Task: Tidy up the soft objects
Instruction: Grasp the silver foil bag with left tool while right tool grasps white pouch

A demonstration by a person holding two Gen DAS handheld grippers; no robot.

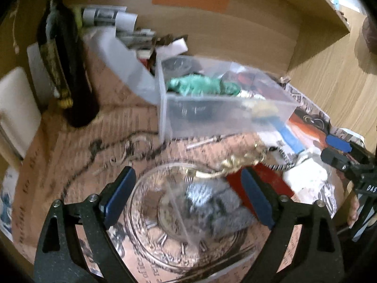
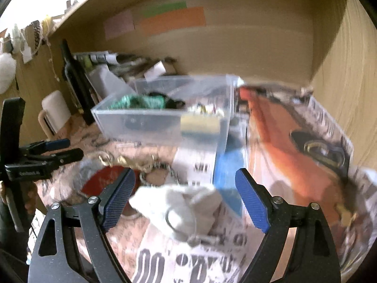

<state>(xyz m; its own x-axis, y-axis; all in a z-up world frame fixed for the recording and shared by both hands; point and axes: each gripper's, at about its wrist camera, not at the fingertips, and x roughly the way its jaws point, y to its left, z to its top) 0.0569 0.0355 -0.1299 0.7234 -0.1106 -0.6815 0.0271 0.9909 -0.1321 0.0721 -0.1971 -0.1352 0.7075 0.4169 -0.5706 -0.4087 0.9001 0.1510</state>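
Hovering over the table, we hold our right gripper (image 2: 185, 197) spread wide around the white pouch (image 2: 181, 208), nearer it than our left gripper (image 1: 188, 194), also open, above the grey cloth (image 1: 226, 208); the box (image 2: 165, 127) lies ahead.

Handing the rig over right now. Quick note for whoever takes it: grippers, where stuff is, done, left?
Left gripper: open, empty, over the grey fuzzy thing lying by the glass bowl.
Right gripper: open, empty, jaws either side of the white pouch on the newspaper; not gripped.
Clear box stands behind, open; a green soft thing is already in it.
Left to do: pouch and grey thing likely go into the box. Chains lie between; pictures are blurred.
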